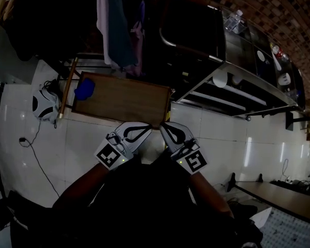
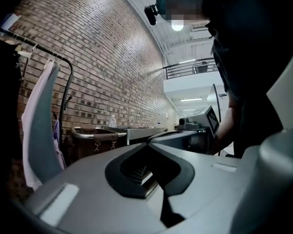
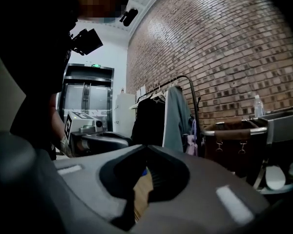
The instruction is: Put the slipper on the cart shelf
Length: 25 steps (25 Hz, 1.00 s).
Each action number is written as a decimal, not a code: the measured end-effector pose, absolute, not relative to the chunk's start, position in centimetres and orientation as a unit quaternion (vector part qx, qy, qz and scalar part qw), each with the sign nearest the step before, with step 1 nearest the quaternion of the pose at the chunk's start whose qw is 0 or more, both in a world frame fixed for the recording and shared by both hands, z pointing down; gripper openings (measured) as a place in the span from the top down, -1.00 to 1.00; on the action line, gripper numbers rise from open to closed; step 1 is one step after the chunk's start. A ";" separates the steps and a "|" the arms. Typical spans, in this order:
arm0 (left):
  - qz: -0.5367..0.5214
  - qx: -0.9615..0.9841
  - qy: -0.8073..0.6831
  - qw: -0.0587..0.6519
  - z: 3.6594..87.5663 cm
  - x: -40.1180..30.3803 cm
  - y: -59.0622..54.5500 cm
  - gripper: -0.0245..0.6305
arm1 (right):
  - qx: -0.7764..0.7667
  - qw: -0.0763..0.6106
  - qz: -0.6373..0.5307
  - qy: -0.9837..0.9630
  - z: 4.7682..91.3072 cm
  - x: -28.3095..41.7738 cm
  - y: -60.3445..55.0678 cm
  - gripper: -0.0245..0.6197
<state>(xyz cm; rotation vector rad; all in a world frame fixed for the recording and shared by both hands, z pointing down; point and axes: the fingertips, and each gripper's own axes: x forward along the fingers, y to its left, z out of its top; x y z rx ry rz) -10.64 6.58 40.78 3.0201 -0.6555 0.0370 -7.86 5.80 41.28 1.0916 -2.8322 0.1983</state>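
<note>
The blue slipper (image 1: pixel 84 89) lies on the left end of a low wooden table (image 1: pixel 129 101). A bit of blue (image 3: pixel 143 172) also shows through the right gripper's jaws. The metal cart (image 1: pixel 232 94) with its open shelves stands to the right of the table. My left gripper (image 1: pixel 149 126) and right gripper (image 1: pixel 162 126) hang side by side over the table's near edge, well right of the slipper. Both are shut with nothing between their jaws. Their tips meet in the left gripper view (image 2: pixel 147 143) and the right gripper view (image 3: pixel 146 146).
A clothes rack with hanging garments (image 1: pixel 116 25) stands behind the table. A white object (image 1: pixel 44 105) and a cable (image 1: pixel 36 154) lie on the tiled floor at left. A bottle (image 1: pixel 236 17) stands on the cart top, white ware (image 1: pixel 220 80) on its shelf. A brick wall runs behind.
</note>
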 end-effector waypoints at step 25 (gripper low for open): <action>0.021 0.964 -0.261 0.054 40.4 -9.4 5.1 0.91 | 0.330 0.038 0.088 -0.939 41.1 -6.2 4.8 0.92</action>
